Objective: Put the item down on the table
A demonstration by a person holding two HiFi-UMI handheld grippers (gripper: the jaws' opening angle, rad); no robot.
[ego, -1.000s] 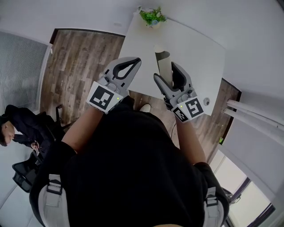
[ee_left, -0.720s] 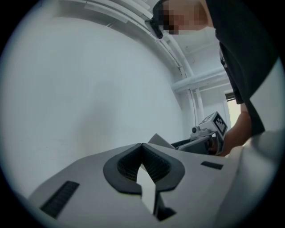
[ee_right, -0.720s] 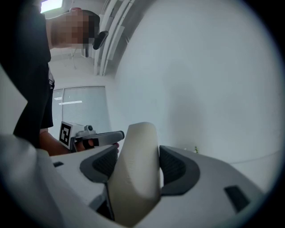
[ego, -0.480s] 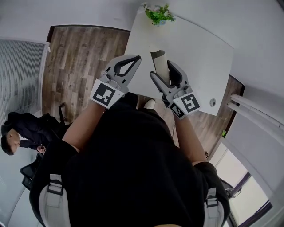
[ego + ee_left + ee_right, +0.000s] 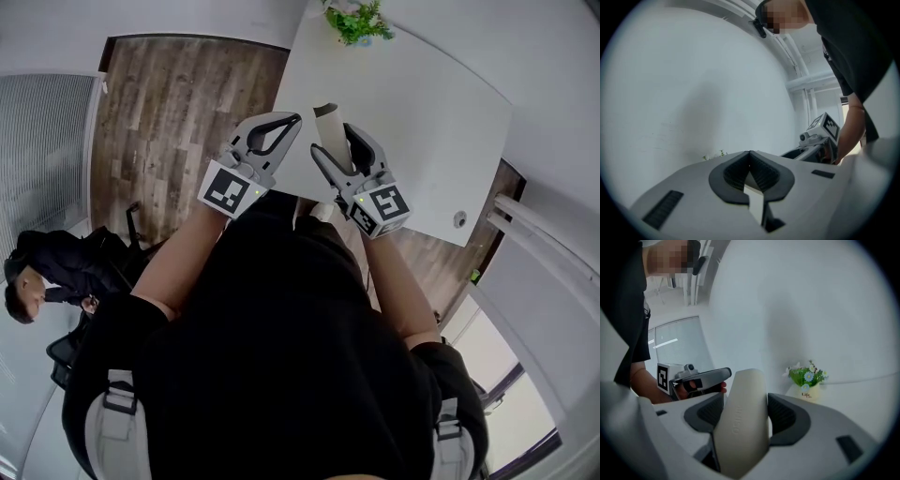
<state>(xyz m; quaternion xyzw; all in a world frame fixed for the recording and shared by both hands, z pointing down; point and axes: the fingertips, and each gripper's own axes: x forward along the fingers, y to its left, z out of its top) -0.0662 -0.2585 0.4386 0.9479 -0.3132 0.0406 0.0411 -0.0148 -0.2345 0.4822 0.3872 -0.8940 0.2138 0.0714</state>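
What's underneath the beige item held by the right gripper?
The white table lies below the beige item clamped in the right gripper. The gripper hides the item's lower end, so whether it touches the table cannot be seen.

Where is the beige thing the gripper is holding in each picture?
Head view: upper middle, the beige item sticks up out of the right gripper.
Left gripper view: the item cannot be made out; only the right gripper shows, at the right.
Right gripper view: bottom centre, clamped between the jaws.
Shared landmark: the potted plant, at the top in the head view, tiny above the jaws in the left gripper view, and right of the item in the right gripper view.
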